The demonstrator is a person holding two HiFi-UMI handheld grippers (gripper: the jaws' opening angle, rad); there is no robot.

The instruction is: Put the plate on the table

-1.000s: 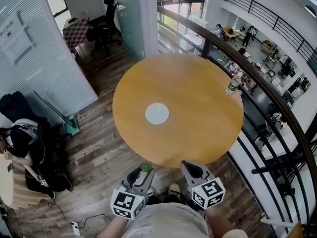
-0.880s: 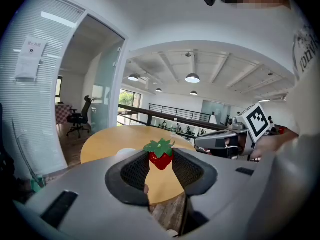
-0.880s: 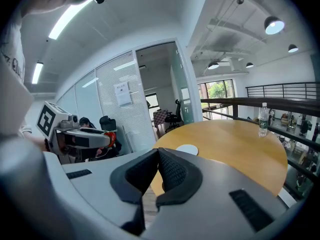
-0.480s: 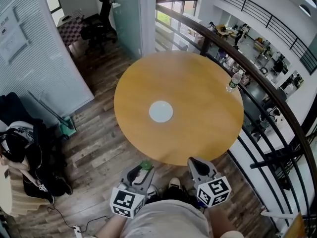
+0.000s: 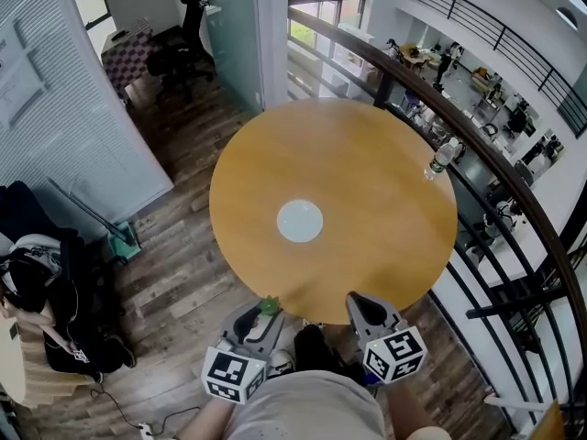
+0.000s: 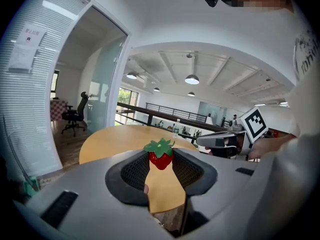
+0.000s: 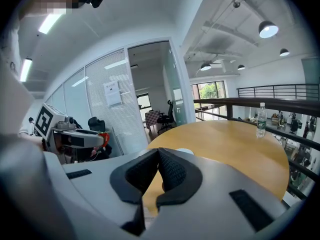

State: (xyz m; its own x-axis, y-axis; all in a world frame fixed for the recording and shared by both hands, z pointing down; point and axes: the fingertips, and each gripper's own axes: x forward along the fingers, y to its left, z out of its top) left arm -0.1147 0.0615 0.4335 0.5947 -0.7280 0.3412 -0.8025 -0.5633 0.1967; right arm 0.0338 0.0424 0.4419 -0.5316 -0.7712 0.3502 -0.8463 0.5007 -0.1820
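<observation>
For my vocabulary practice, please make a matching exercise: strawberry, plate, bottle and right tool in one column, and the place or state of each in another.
1 strawberry
2 plate
3 bottle
4 right tool

A closed, empty
B middle of the table
C gripped in the left tool
D standing at the table's edge

Pairs: 1-C, 2-B, 3-D, 4-A

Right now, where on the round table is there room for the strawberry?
Nearly the whole table is bare. Widest patch: between the plate in the middle and the bottle at the rim. The far half beyond the plate is free. Nowhere is crowded.
</observation>
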